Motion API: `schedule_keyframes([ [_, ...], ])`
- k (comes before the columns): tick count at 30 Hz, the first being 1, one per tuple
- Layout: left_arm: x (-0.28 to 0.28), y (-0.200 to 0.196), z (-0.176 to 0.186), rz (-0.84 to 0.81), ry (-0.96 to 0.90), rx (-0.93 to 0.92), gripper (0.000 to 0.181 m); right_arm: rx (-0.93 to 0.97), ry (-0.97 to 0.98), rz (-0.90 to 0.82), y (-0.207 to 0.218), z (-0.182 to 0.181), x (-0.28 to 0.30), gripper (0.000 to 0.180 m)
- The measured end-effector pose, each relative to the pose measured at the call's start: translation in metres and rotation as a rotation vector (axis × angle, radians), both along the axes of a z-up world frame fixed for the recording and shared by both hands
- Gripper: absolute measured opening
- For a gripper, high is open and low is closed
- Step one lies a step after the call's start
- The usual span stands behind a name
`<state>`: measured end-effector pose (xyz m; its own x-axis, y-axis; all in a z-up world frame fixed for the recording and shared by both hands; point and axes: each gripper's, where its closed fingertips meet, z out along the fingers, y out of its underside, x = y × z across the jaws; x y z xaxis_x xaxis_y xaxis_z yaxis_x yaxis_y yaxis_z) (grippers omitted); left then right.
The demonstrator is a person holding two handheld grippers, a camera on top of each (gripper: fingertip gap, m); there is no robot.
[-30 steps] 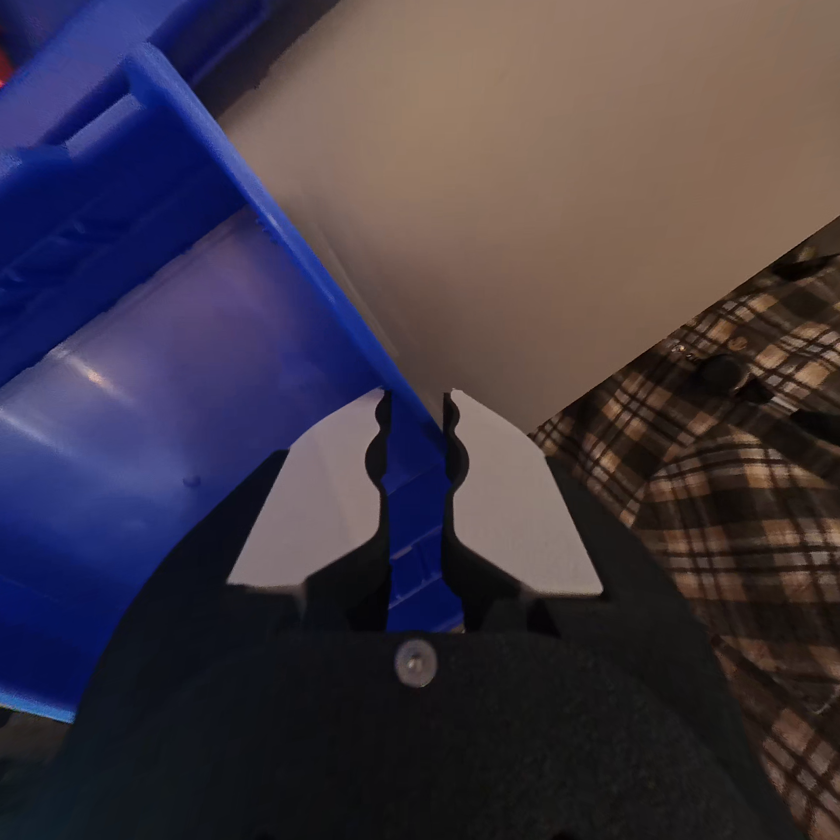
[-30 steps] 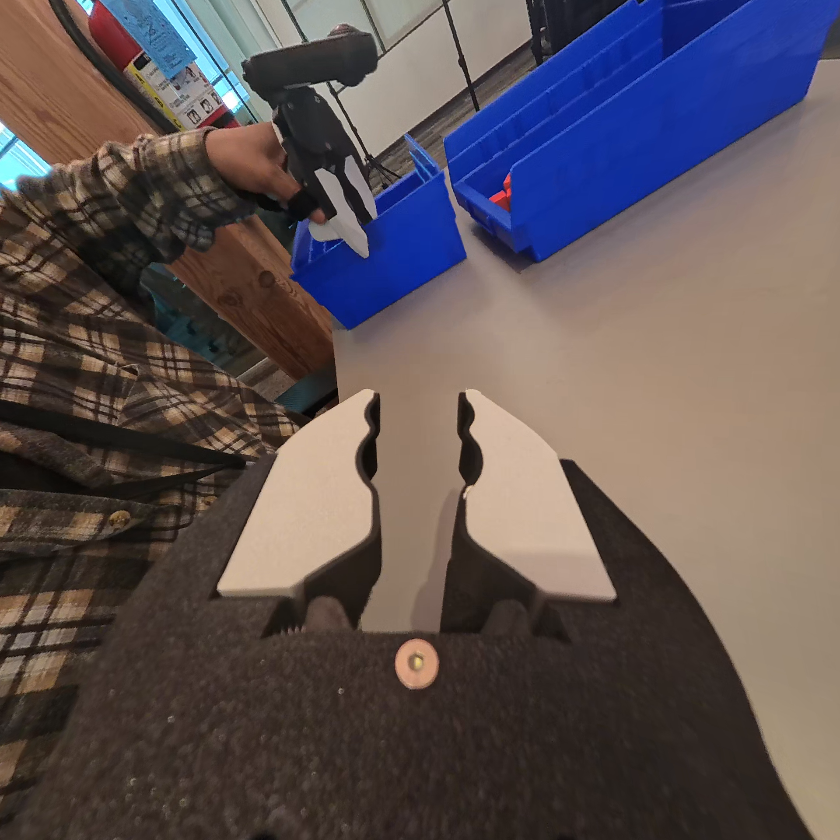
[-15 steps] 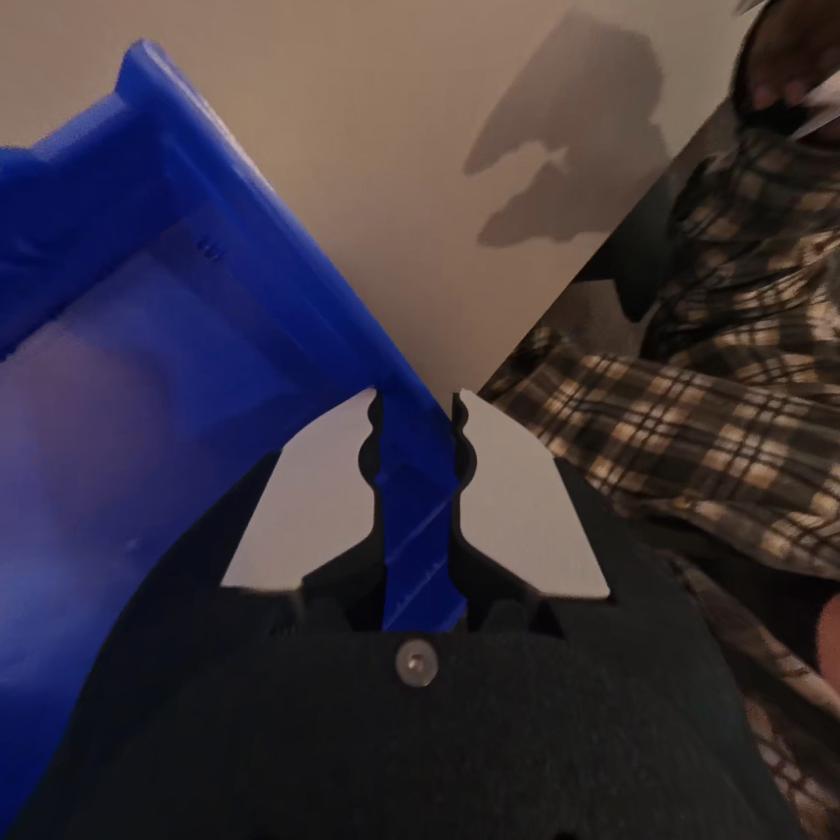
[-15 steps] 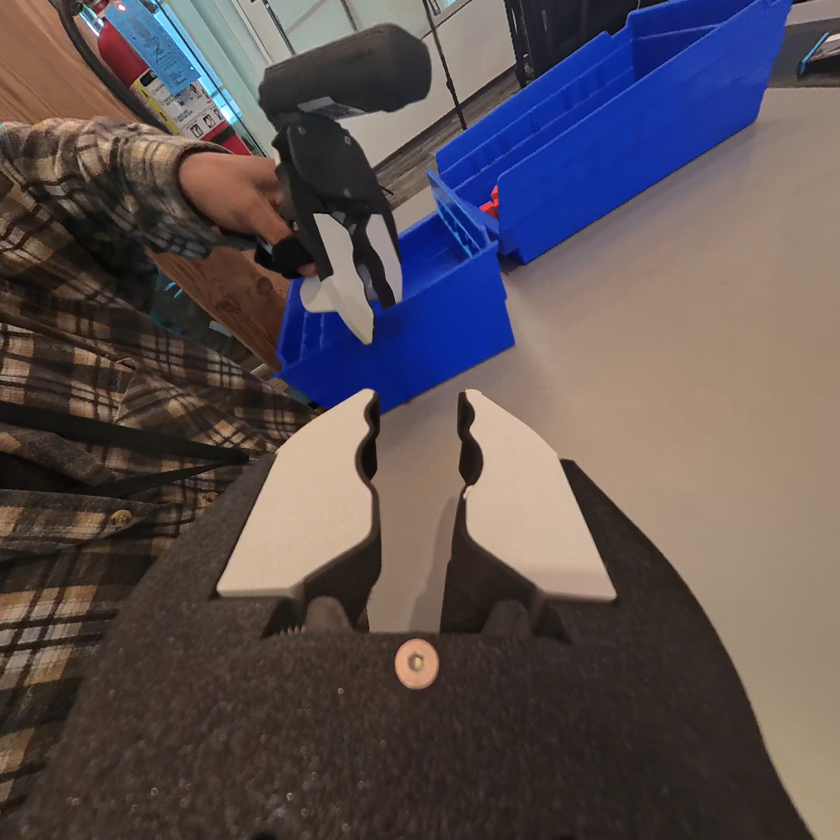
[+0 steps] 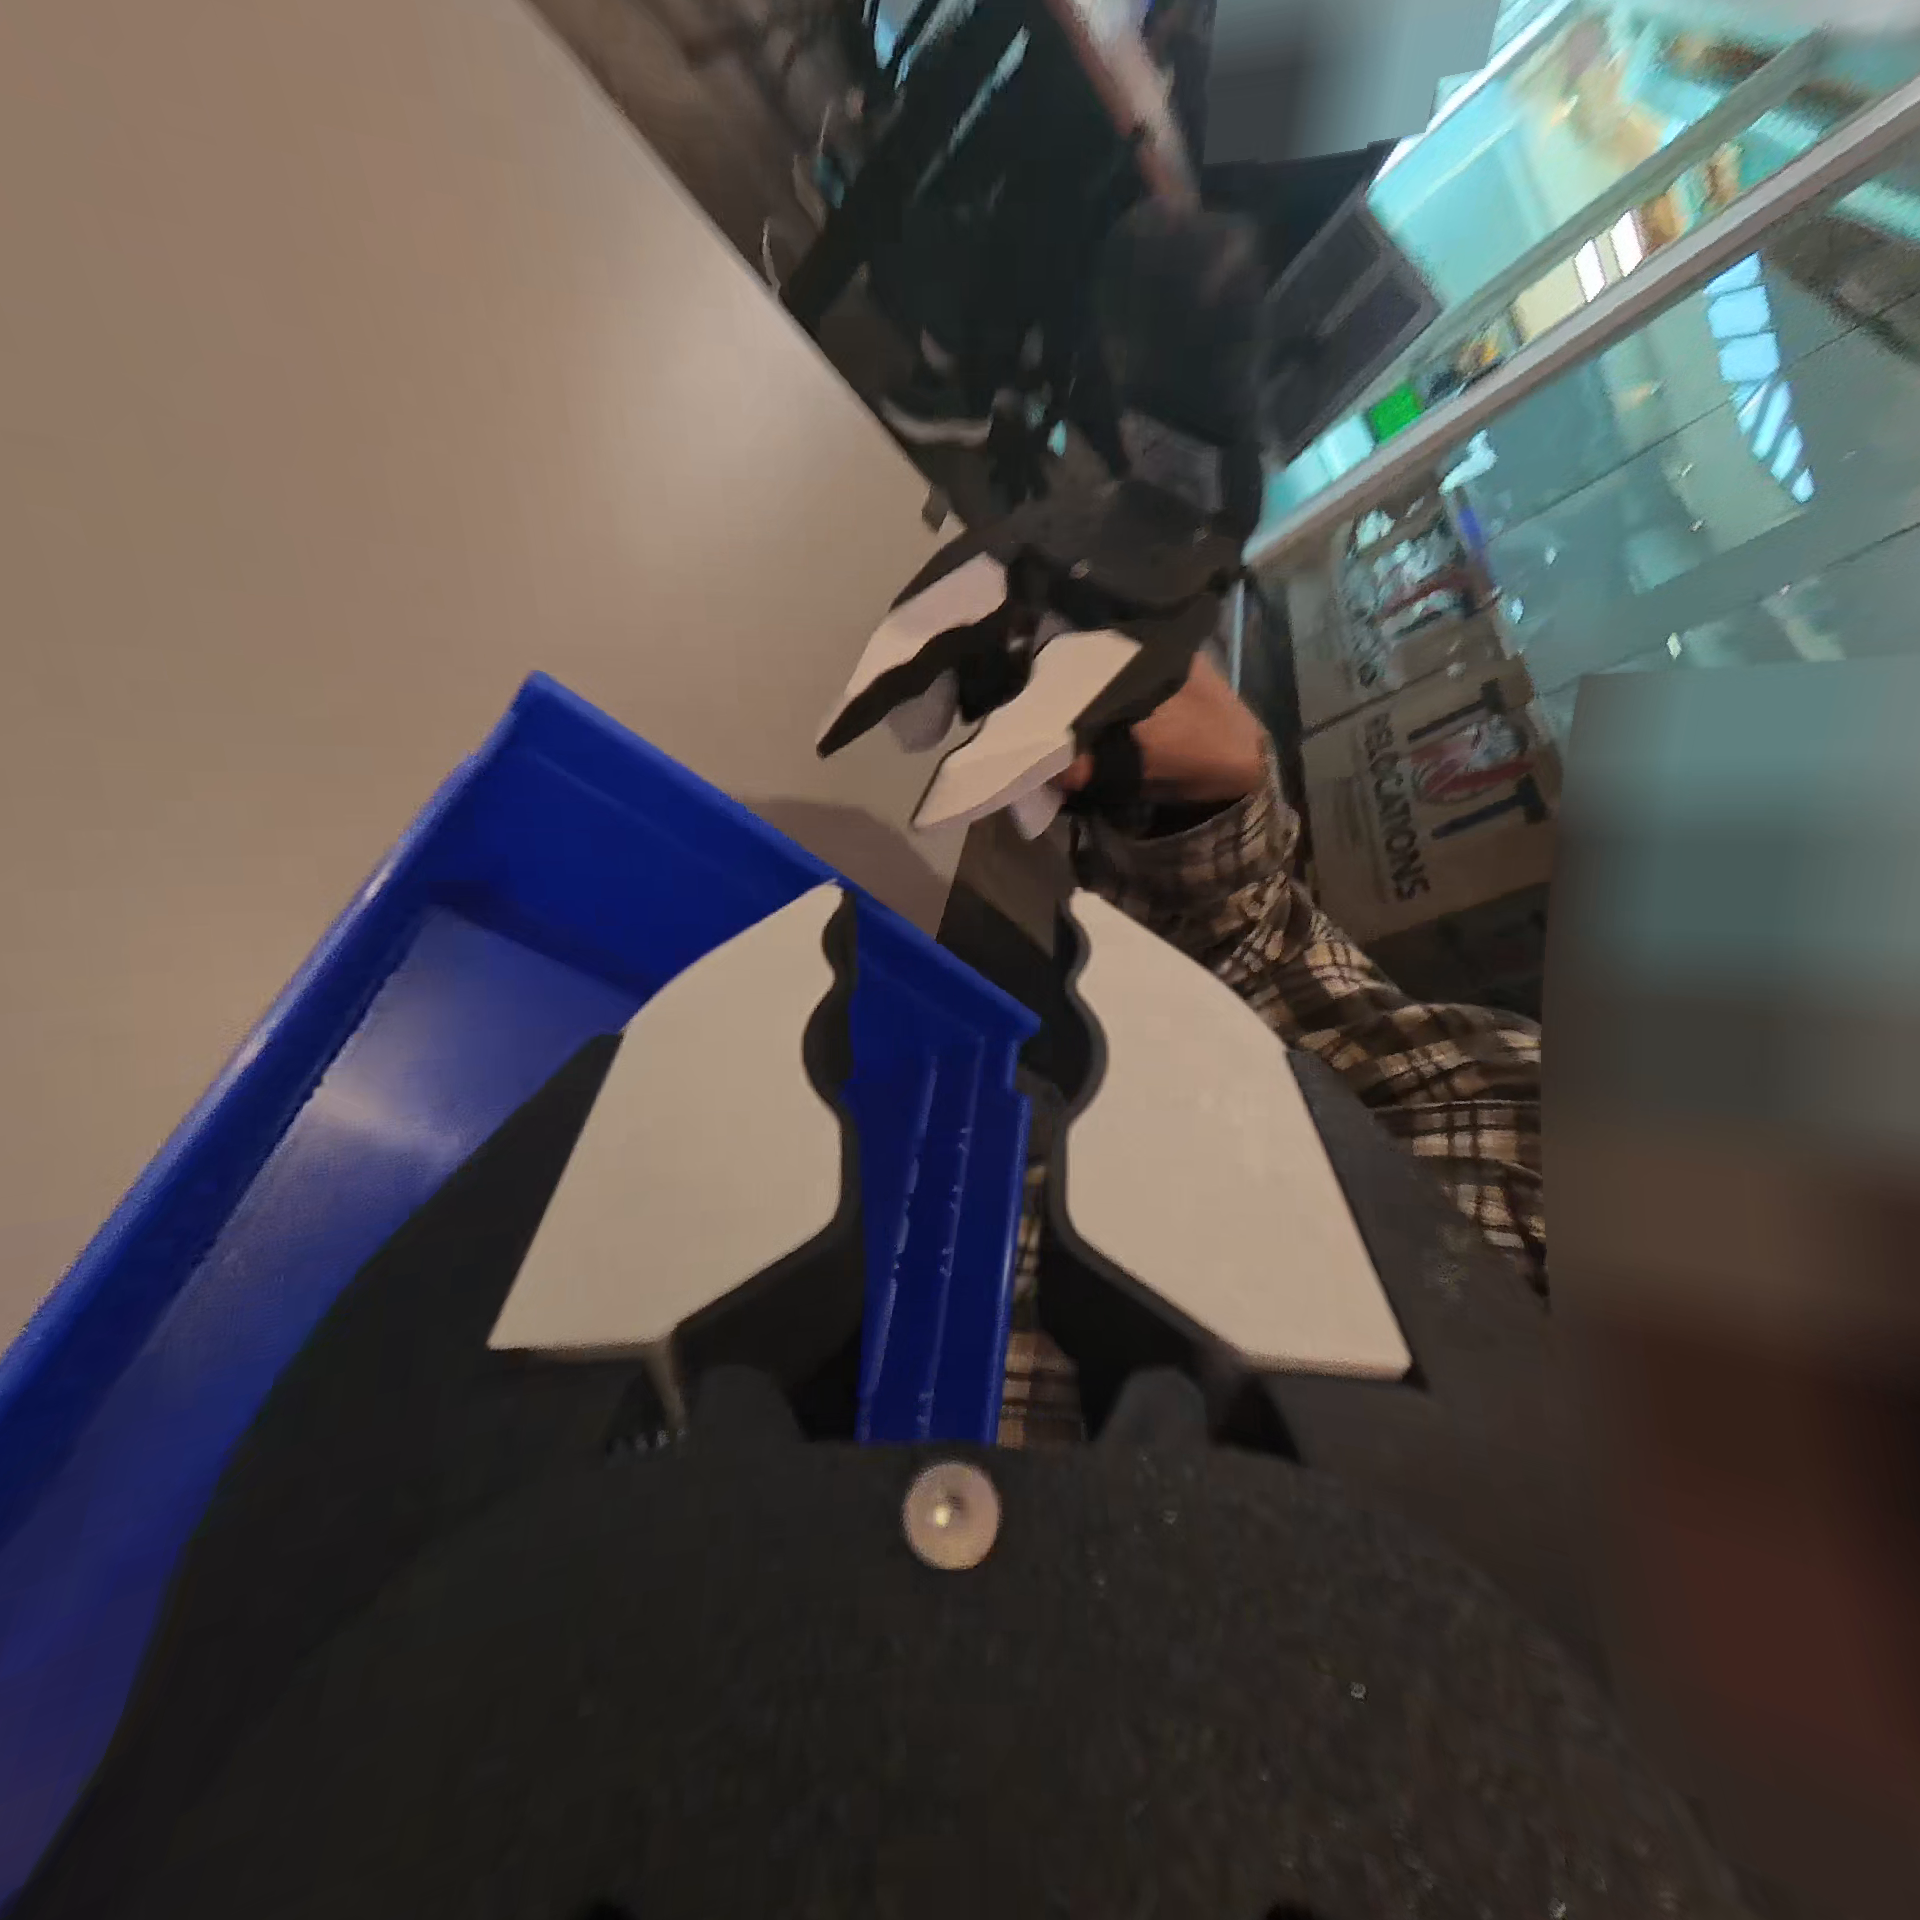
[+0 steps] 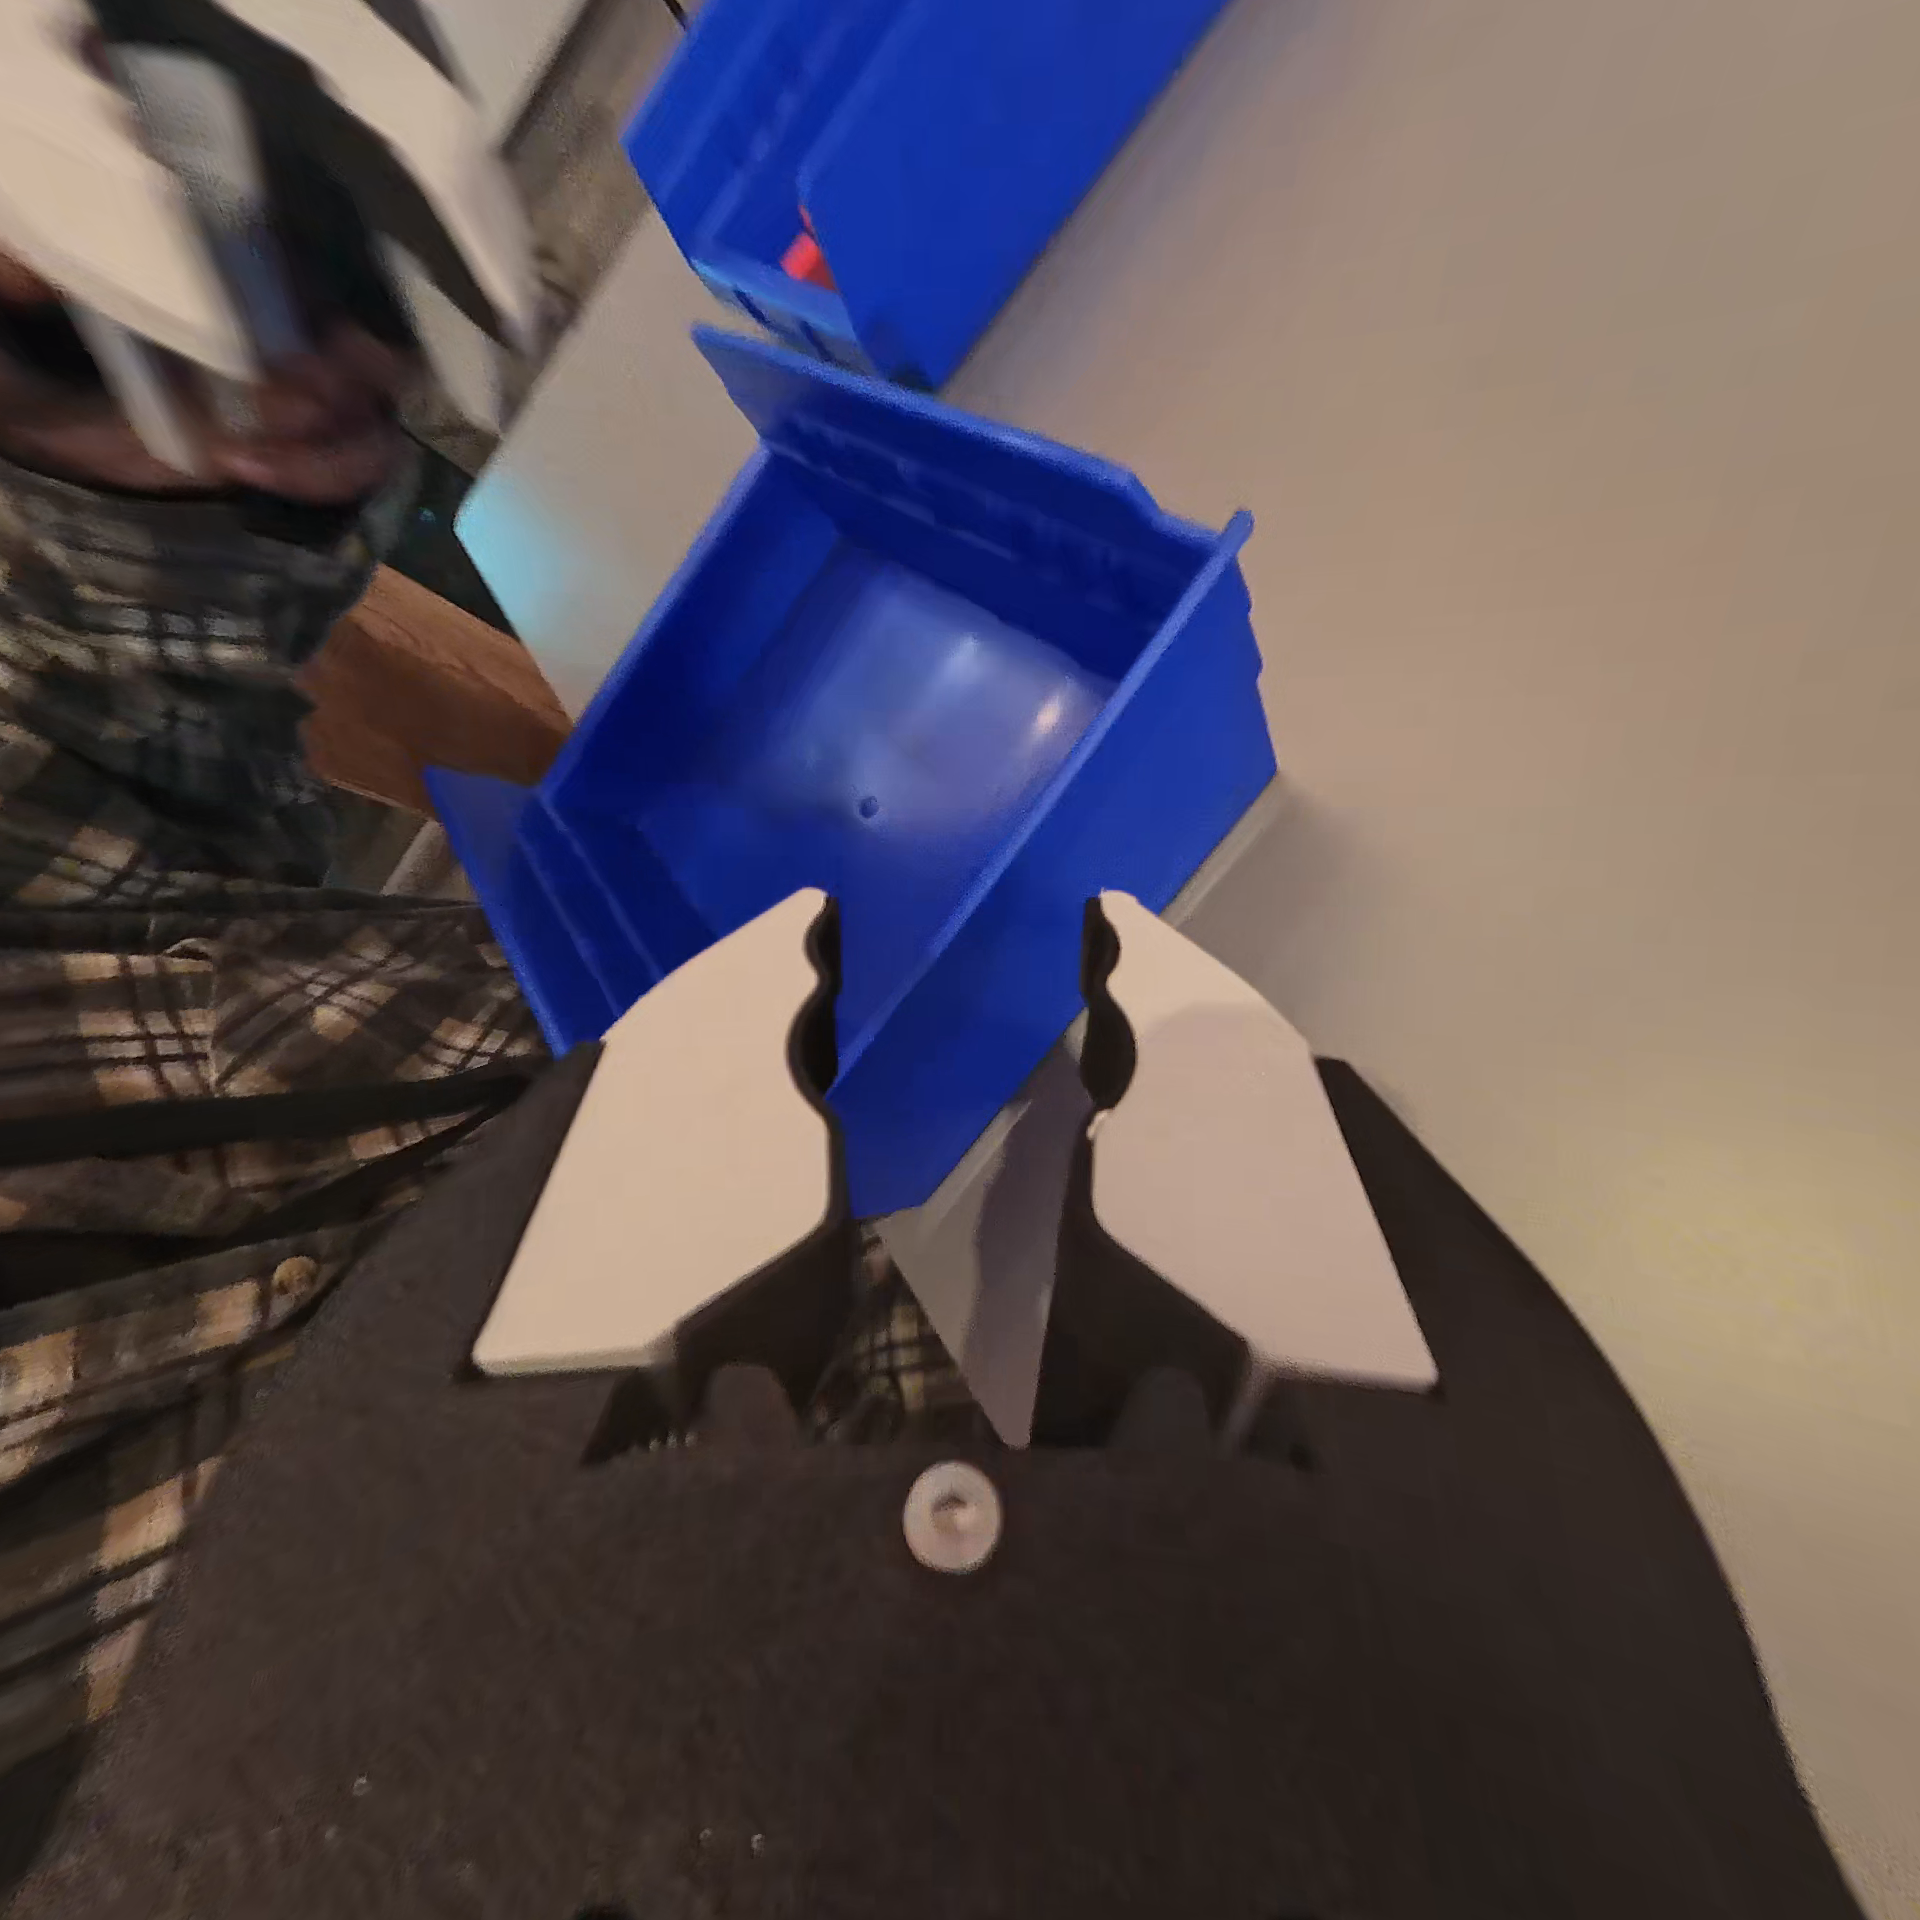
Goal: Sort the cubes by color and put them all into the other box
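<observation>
- Left claw point(image 5: 951, 1023) straddles the wall of the small blue box point(image 6: 914, 717), fingers parted, wall touching the left finger only; whether it grips I cannot tell
- Right claw point(image 6: 956, 997) released, empty, over the box's near corner
- Box empty, at the surface point(image 6: 1558, 520) edge; something red, probably cubes point(image 6: 805, 255), in the long blue bin point(image 6: 935, 156) beyond
- Clench fully before shifting; keep the box level

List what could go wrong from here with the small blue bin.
1. The left gripper has its jaws apart, with a gap beside the small blue bin wall, so the bin may slip free.
2. The bin sits at the edge of the table; a nudge from the open right gripper astride its wall might push it off.
</observation>
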<state>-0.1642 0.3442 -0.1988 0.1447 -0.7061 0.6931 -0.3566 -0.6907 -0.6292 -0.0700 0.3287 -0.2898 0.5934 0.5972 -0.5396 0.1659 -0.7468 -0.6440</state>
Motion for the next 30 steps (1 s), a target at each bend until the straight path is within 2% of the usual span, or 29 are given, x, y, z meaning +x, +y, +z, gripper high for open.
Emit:
schedule_keyframes([
  [3,-0.044,0.005,0.028,0.096,-0.118,0.138,0.044,-0.065,-0.129,-0.006,0.005,-0.013,-0.011,0.047],
  [6,-0.089,0.007,0.04,0.204,-0.183,0.286,0.053,-0.153,-0.282,0.006,0.003,-0.031,-0.024,0.05],
  [7,-0.103,0.007,0.042,0.233,-0.206,0.322,0.053,-0.182,-0.345,0.015,0.0,-0.038,-0.026,0.046],
  [10,-0.136,0.005,0.043,0.294,-0.281,0.388,0.051,-0.24,-0.555,0.038,-0.004,-0.056,-0.023,0.016],
  [14,-0.162,0.008,0.037,0.33,-0.354,0.411,0.048,-0.271,-0.679,-0.007,0.009,-0.057,-0.009,0.009],
  [21,-0.188,0.012,0.029,0.357,-0.417,0.431,0.045,-0.394,-0.797,-0.107,0.05,-0.058,0.063,0.004],
  [26,-0.195,0.013,0.032,0.358,-0.396,0.491,0.043,-0.423,-0.876,-0.075,0.084,-0.059,0.14,0.005],
  [30,-0.194,0.021,0.028,0.375,-0.371,0.521,0.041,-0.411,-0.951,-0.071,0.127,-0.059,0.204,0.007],
])
